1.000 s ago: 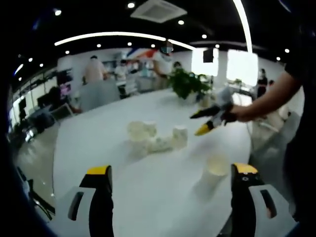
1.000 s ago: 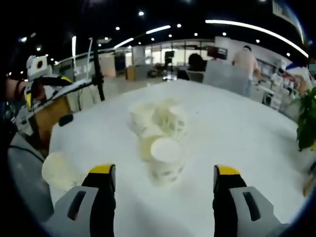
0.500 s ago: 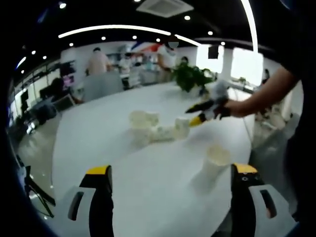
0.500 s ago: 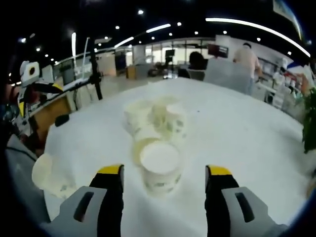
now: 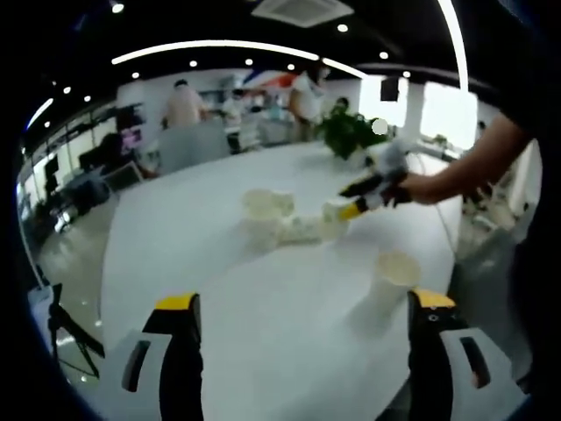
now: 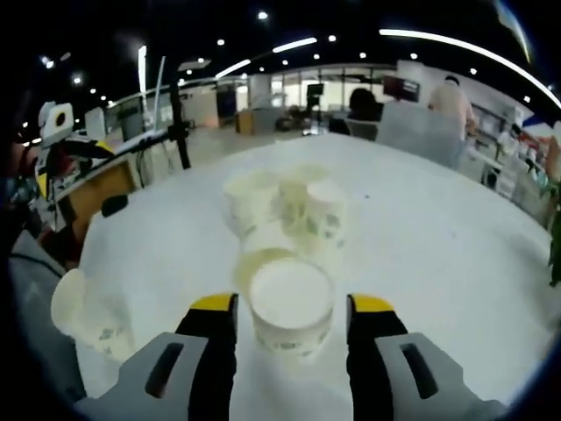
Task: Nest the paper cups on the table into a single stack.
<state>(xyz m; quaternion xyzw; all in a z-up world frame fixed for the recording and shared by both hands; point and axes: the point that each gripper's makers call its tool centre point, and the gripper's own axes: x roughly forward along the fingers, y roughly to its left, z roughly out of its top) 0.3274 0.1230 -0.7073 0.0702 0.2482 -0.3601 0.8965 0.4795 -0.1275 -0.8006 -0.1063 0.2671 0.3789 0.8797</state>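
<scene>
Cups of pale cream paper stand on a white round table [image 6: 438,237]. In the right gripper view the nearest cup [image 6: 290,305] sits upright between the yellow-tipped jaws of the right gripper [image 6: 293,309], its wide mouth open to the camera, faint green print low on its wall. The jaws stand close on either side of the cup; whether they press it cannot be told. Just behind it another cup [image 6: 259,260] shows only its rim. Farther back a cluster of cups [image 6: 285,206] stands close together, some with the same green print. Off to the left, near the table edge, a lone cup [image 6: 85,316] stands tilted in the fisheye, well apart from the rest.

In the left gripper view the left gripper [image 5: 305,307] hangs above the table with its jaws wide apart and nothing between them. The lone cup [image 5: 392,276] stands upright just beside its right jaw. Across the table the cluster [image 5: 285,219] is small and blurred, and the right gripper [image 5: 340,210], held by a hand [image 5: 421,188], reaches in at its right end. A green plant [image 5: 347,132] stands at the table's far side, and people stand in the room behind.
</scene>
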